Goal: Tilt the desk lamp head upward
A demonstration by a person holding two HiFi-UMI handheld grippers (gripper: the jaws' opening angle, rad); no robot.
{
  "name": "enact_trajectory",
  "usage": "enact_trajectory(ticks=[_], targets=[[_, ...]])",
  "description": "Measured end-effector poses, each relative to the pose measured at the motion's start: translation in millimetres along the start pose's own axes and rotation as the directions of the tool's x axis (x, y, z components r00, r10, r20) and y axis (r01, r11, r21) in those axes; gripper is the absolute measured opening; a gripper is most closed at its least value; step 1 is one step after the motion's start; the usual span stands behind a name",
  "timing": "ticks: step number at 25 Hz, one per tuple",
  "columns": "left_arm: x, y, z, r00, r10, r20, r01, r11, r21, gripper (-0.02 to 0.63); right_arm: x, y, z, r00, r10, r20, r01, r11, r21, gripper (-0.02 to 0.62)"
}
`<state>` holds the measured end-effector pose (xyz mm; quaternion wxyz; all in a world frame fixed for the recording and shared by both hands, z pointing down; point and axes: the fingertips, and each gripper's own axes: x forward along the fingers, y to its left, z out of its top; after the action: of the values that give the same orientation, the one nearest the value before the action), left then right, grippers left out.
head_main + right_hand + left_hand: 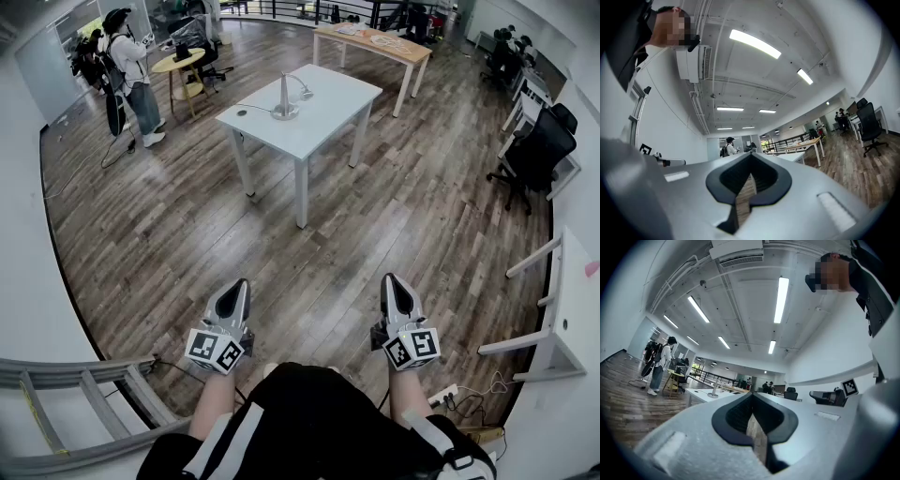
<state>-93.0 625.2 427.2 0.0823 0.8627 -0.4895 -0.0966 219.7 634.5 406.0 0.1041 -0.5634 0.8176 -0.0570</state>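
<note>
— Left gripper [238,289] first: we are holding its jaws pressed together with nothing between them, and it is pointing out level over the wooden floor [187,225].

— Our right gripper [394,284] is looking the same. We are holding it closed and empty, side by side with the left one.

— Where is the desk lamp [283,98] standing?

— It is standing on the white table [328,98], far ahead of both grippers and well apart from them. Its head is reaching out to the right of the upright stem.

— What are we seeing around that table?

— A person [131,70] is standing at the far left, beside a small round table [178,64]. A long wooden table [375,42] is sitting farther back, black office chairs [539,145] are lining the right side, and a grey ladder [84,394] is showing at our near left.
</note>
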Motion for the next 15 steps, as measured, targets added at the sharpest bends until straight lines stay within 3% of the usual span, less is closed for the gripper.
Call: enact_trajectory(ticks=[15], targets=[[2, -13, -3, 1.0, -0.015, -0.013, 0.015, 1.0, 0.004, 0.0, -12, -10, 4, 1.0, -0.005, 0.01, 0.005, 1.0, -0.021, 0.0]])
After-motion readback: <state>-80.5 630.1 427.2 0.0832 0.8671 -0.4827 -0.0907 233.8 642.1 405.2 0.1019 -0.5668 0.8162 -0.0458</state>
